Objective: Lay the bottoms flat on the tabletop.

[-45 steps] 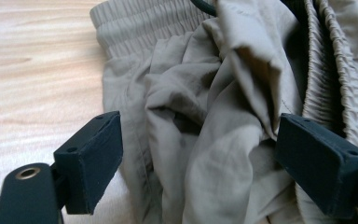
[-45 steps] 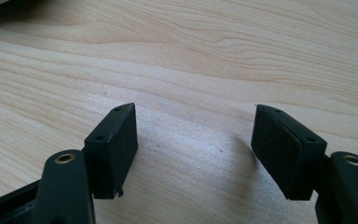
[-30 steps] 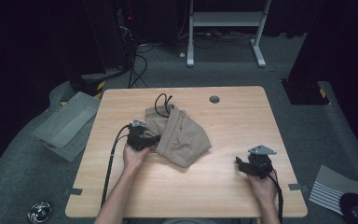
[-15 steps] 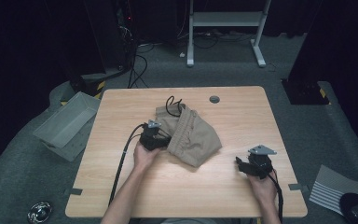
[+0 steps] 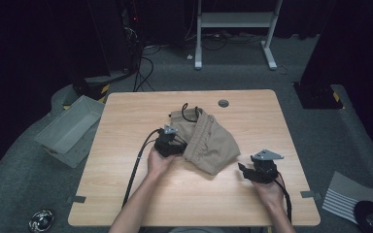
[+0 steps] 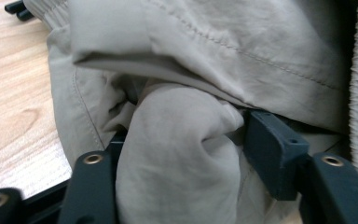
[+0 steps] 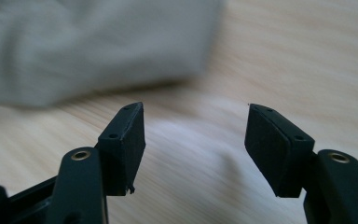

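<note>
Dark floor all around, and in the middle of it a light wooden table (image 5: 126,145) with a grey bin (image 5: 68,128) sitting off its left edge. On the tabletop lies a pair of khaki shorts (image 5: 213,143), bunched up near the centre, waistband and black drawstring (image 5: 189,112) toward the far side. The left gripper (image 5: 171,144) is right at the shorts' left edge, and the left gripper view tells the story: a thick fold of the khaki fabric is bundled between the two black jaws, pressed on both sides, so that is a firm grip on the cloth. Those jaws have just been closing, then holding about steady on the fabric. Over on the right, the right gripper (image 5: 245,171) sits low over bare wood, just beside the near right corner of the shorts but apart from them. In the right gripper view its pads (image 7: 126,135) stand well apart with only wood grain between them, nothing caught; they have just been closing a little. The shorts show blurred at the top left of that view.
</note>
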A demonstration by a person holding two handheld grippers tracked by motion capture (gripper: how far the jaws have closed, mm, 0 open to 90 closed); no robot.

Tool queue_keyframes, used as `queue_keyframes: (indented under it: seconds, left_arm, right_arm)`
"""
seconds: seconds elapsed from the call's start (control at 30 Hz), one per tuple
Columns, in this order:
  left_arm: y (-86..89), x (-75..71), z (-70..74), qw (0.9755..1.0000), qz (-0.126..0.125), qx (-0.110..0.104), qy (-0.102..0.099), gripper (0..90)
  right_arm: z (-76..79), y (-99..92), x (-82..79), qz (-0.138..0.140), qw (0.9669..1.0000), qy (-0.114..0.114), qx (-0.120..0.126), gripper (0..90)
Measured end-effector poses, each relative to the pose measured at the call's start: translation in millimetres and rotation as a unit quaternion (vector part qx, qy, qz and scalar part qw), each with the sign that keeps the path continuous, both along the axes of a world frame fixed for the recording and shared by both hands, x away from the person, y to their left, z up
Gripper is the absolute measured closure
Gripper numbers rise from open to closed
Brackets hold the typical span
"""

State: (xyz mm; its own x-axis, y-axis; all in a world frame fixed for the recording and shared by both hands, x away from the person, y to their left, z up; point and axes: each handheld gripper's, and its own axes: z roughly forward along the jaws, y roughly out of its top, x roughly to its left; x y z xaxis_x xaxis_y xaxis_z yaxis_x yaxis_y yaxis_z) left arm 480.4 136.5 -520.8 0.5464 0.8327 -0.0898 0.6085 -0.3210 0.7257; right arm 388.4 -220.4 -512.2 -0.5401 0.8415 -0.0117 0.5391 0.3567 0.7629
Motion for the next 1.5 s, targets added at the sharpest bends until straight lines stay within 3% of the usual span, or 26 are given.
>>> queue_keyframes:
  seconds: [0.13, 0.27, 0.37, 0.47, 0.6, 0.67, 0.73, 0.83, 0.93, 1.1, 1.2, 1.3, 1.4, 1.5]
  left_arm:
    - [5.3, -6.1, 5.2, 1.0000, 0.007, -0.004, -0.006, 35.3]
    - [12.3, -11.2, 10.1, 0.9999, 0.008, -0.006, -0.014, 36.3]
    - [16.3, -13.0, 12.2, 0.9996, 0.015, -0.019, -0.012, 42.5]
    - [17.4, -12.5, 11.8, 0.9995, 0.013, -0.028, -0.003, 52.6]
    - [15.5, -13.4, 10.9, 0.9998, 0.005, -0.019, 0.000, 65.3]
    - [14.9, -14.3, 10.9, 0.9999, 0.001, -0.017, 0.003, 69.5]
    - [16.0, -14.7, 11.6, 0.9998, -0.003, -0.018, 0.007, 72.9]
    - [19.5, -15.2, 12.9, 0.9996, -0.009, -0.022, 0.013, 76.6]
    - [24.6, -17.3, 14.7, 0.9996, -0.011, -0.022, 0.015, 79.6]
    - [36.2, -22.1, 17.2, 0.9997, -0.007, -0.017, 0.016, 81.7]
    - [44.4, -25.0, 15.4, 0.9998, -0.003, -0.010, 0.016, 82.1]
    - [51.3, -26.0, 10.8, 0.9996, 0.003, -0.014, 0.023, 81.5]
    - [52.3, -28.5, 11.7, 0.9998, 0.005, -0.012, 0.017, 74.5]
    - [52.5, -33.7, 19.6, 0.9998, 0.002, -0.019, 0.001, 56.5]
  right_arm:
    - [14.6, 33.4, -3.5, 0.059, 0.9980, -0.023, 0.000, 38.2]
    - [17.3, 67.6, 2.3, 0.112, 0.9933, -0.024, -0.010, 39.0]
    - [15.1, 83.1, 11.1, 0.124, 0.9922, -0.016, -0.005, 39.7]
    - [9.5, 94.1, 17.5, 0.127, 0.9917, -0.010, -0.019, 41.3]
    - [-4.1, 100.6, 26.6, 0.121, 0.9907, 0.009, -0.061, 59.1]
    - [-6.1, 96.2, 30.1, 0.125, 0.9909, 0.017, -0.046, 71.5]
    - [-5.4, 93.4, 31.5, 0.125, 0.9906, 0.017, -0.052, 82.7]
    - [-2.4, 88.6, 29.9, 0.132, 0.9897, 0.010, -0.055, 87.9]
    - [6.8, 75.9, 28.2, 0.121, 0.9922, -0.003, -0.031, 88.4]
    - [27.2, 42.3, 32.1, 0.072, 0.9969, -0.030, 0.006, 88.5]
    - [28.3, 21.0, 40.3, 0.035, 0.9990, -0.026, 0.014, 88.5]
    - [13.4, 9.1, 48.8, 0.011, 0.9999, 0.001, 0.000, 88.3]
    - [-2.4, 9.2, 50.3, 0.012, 0.9995, 0.021, -0.017, 85.5]
    - [2.1, 11.7, 44.7, 0.012, 0.9999, 0.011, 0.000, 68.1]
